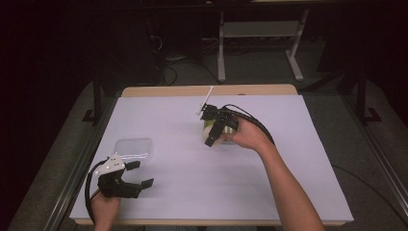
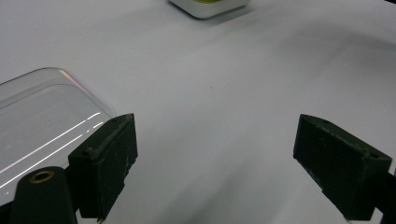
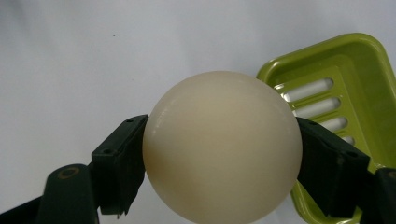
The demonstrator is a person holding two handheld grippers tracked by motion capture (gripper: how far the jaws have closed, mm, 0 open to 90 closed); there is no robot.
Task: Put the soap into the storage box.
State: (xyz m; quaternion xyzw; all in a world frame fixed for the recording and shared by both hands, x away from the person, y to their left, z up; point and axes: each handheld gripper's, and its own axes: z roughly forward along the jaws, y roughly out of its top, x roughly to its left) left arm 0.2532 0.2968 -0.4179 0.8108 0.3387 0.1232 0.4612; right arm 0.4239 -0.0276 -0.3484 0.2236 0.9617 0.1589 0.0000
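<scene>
Cream ball (image 3: 222,147) clamped in right gripper (image 3: 219,163), beside green slotted tray (image 3: 345,88) mid-table. Not yet set down. Left gripper (image 2: 215,163) wide, idle near lid (image 2: 42,121) at near-left corner.

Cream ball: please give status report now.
Right tool shut on cream ball, beside green slotted dish. Left tool open, near clear lid. Nothing in the way.

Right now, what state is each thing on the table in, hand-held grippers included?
Cream soap bar: clamped between the jaws, off the tray.
Green slotted tray: empty, upright on the table.
Clear lid: lying flat on the table, untouched.
Right hand-held gripper: shut on the cream soap bar.
Left hand-held gripper: open, nothing between the jaws, beside the clear lid.
</scene>
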